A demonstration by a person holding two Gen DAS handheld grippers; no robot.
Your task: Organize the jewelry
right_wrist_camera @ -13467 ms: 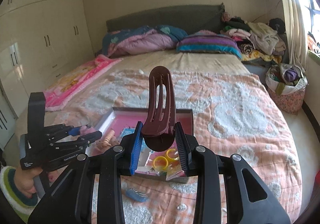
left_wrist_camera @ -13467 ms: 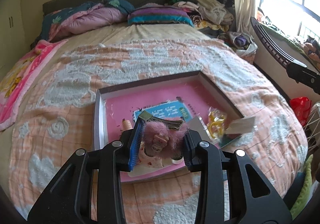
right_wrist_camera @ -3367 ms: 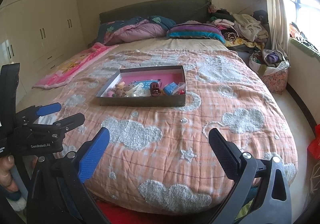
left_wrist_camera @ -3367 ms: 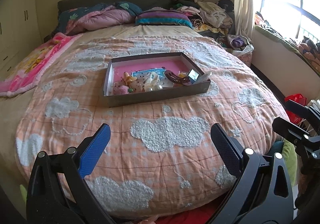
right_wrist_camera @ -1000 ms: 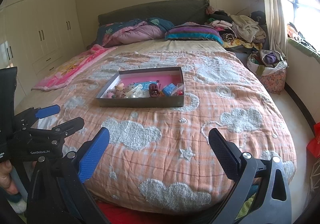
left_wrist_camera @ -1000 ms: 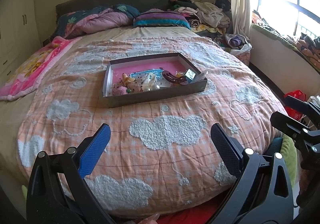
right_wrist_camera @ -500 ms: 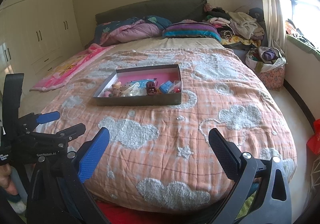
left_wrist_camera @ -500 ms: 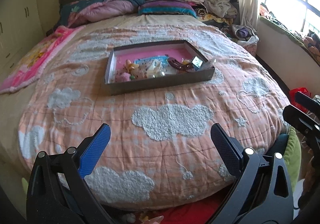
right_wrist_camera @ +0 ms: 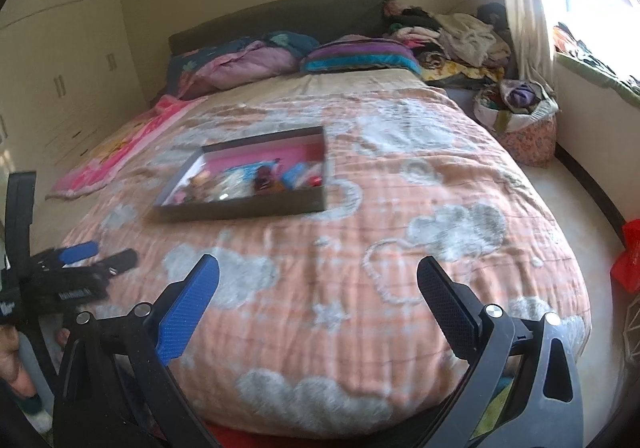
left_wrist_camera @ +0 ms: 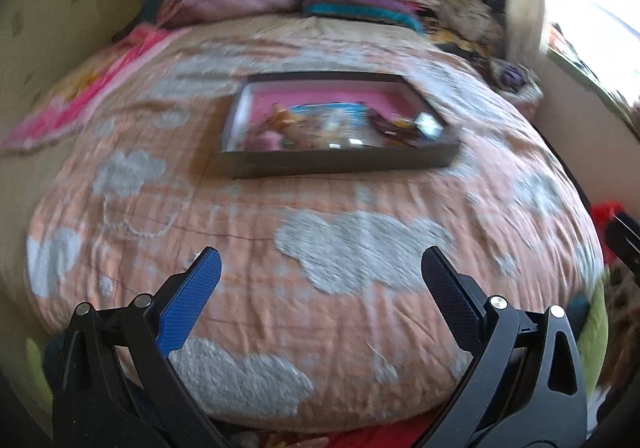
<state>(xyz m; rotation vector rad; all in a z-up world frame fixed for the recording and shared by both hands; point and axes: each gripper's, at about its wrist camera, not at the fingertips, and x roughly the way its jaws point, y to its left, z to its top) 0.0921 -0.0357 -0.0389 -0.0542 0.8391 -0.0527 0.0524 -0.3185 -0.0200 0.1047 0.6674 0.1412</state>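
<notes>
Two grippers apart, tray [right_wrist_camera: 256, 207] long axis left-right

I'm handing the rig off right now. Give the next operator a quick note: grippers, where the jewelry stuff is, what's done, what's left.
Left gripper: open, empty, over the near end of the bed.
Right gripper: open, empty, also back from the work.
Tray: on the peach cloud quilt, mid-bed, out of reach of both grippers.
Done: the accessories lie inside the tray on its pink lining; none visible loose on the quilt.
Left: likely nothing to collect. Frames are blurred, so check the quilt, and the tray's arrangement, up close.
</notes>
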